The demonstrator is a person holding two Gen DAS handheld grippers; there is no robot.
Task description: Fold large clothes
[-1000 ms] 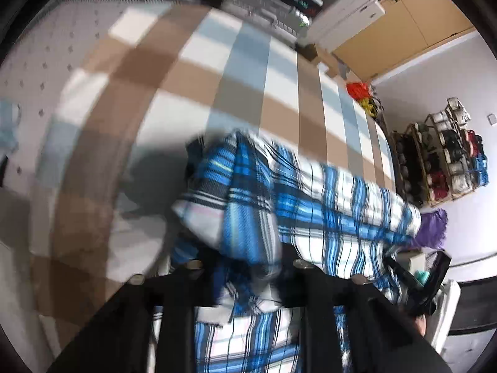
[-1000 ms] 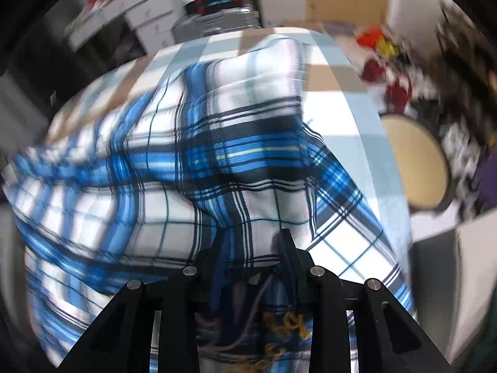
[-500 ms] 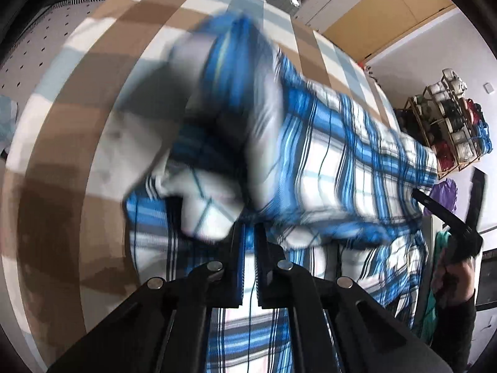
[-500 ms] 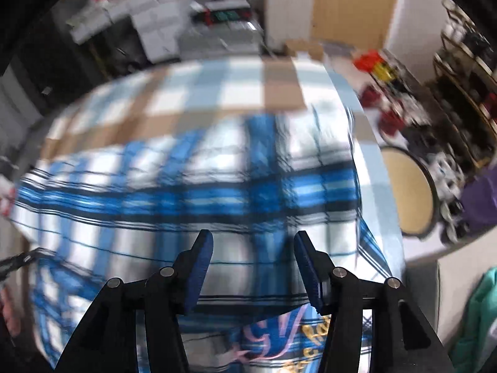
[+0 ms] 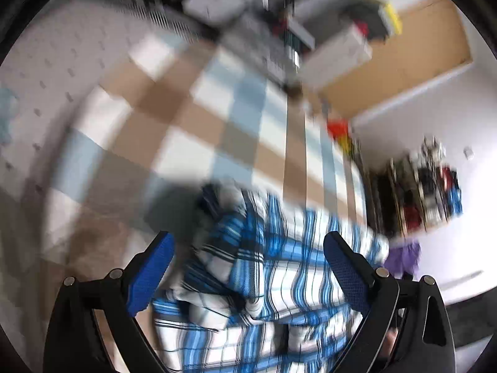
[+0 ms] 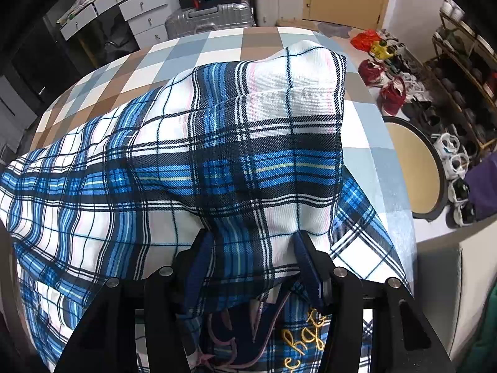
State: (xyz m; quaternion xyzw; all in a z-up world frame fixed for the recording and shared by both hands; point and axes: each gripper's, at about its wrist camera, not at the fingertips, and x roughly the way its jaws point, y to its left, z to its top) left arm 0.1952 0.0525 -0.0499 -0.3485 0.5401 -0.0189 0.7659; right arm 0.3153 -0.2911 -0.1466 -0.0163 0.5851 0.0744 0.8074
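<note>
Left claw point(image 5: 248, 267): jaws opening, now spread wide, blue textured pads point(image 5: 152, 275) well apart on black arms. Released; nothing pinched. It tilts steeply down over the bunched end of the plaid shirt point(image 5: 273, 279), which lies below and between the fingers without touching the pads. This view is motion-blurred.

Right claw point(image 6: 251, 258): points almost straight down, jaws about half apart. A raised fold of the shirt point(image 6: 192, 161) sits between the fingers and drapes over them. Whether the pads press the cloth I cannot tell; they look slack against it.

Shirt: woven twill, blue, white and black plaid with thin pink and yellow lines. It lies spread and rumpled across the bed point(image 6: 217, 46), with one gathered white band near the far edge. Near the right claw a dark navy patch point(image 6: 248, 338) carries pink and yellow embroidered script.

Bed: cover in flat squares of tan, pale blue, white and grey. A dotted white sheet point(image 5: 46, 71) shows at its left side in the left view.

Surroundings: ribbed silver suitcase point(image 6: 211, 20) past the far edge of the bed, white drawers point(image 6: 130, 6) beside it. Open rack point(image 6: 459, 71) at the right holds shoes; more shoes on the floor. A round tan-topped stool point(image 6: 413, 168) stands just beside the bed.
</note>
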